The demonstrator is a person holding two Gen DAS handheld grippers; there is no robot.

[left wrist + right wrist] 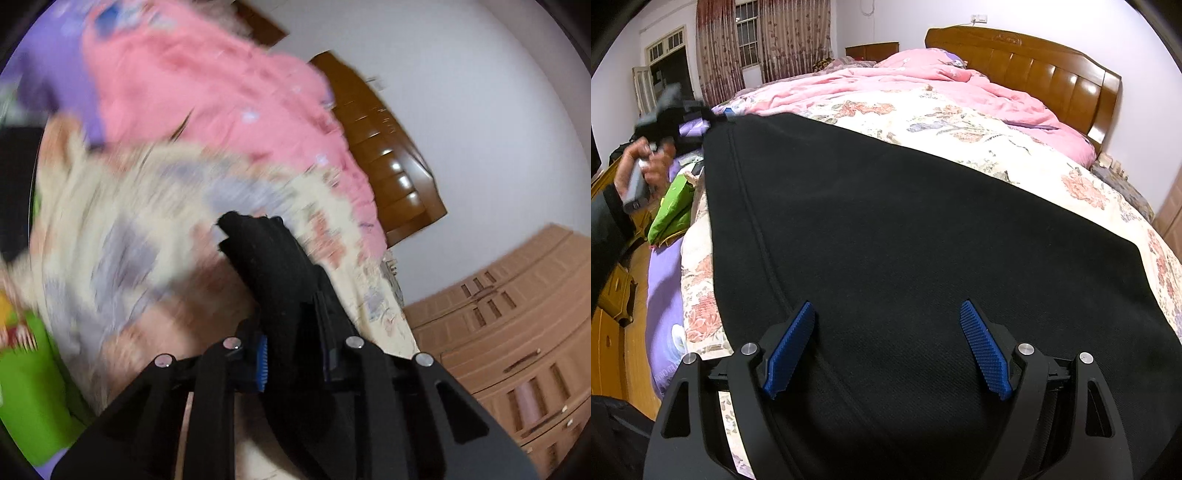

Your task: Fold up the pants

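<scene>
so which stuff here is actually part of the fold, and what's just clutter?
In the job:
black pants
left gripper, shut on a pants corner
right gripper, open over the pants

Just lying about:
pink quilt
floral bedsheet
green bag
wooden headboard

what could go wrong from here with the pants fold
1. Only the left gripper holds the black pants, by one bunched end; its view is motion-blurred, so a fast pull might slip the cloth out.
2. The right gripper is open above the cloth and pins nothing, so the whole garment may drag across the floral bedspread rather than fold.
3. The near end hangs by the bed edge and could slide off.
</scene>
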